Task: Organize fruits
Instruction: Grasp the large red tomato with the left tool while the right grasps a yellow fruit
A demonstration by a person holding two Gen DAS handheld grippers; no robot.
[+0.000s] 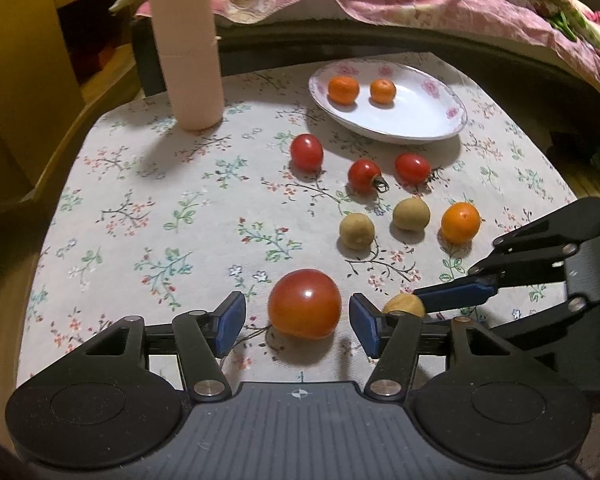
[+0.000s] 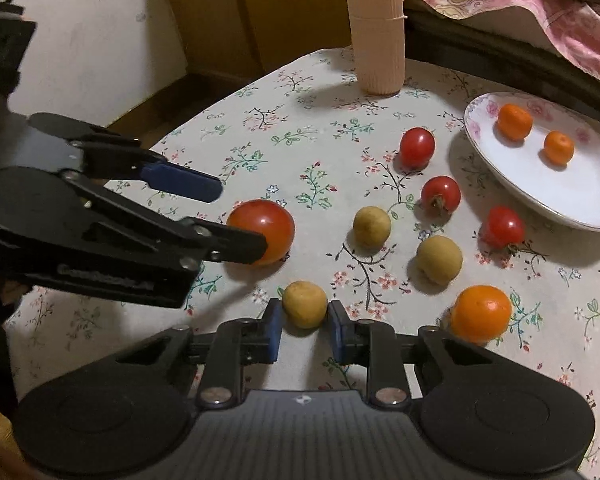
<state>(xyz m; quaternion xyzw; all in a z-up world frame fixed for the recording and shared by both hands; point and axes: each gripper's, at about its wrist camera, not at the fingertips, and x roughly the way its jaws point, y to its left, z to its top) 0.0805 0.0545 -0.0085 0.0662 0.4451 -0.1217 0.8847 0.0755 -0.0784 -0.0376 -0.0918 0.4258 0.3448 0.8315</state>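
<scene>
Our right gripper (image 2: 304, 322) has its blue pads pinched on the small round tan longan-like fruit (image 2: 304, 304), clamped at its widest girth, which looks right for a light, firm-shelled ball that could squirt out if squeezed off-centre. Our left gripper (image 1: 298, 322) stands with jaws apart, straddling the large glossy red tomato (image 1: 304, 303) with a gap each side, not touching yet; we judge that skin smooth, slippery and easily bruised, so a gentle hold across the middle. Just beyond the jaws lie two more tan fruits (image 1: 356, 231), a small orange citrus (image 1: 460, 222) and three little red cherry tomatoes (image 1: 365, 176) on the floral tablecloth (image 1: 140, 220). Farthest out, the white rose-rimmed plate (image 1: 428, 120) already holds two oranges (image 1: 343, 89).
</scene>
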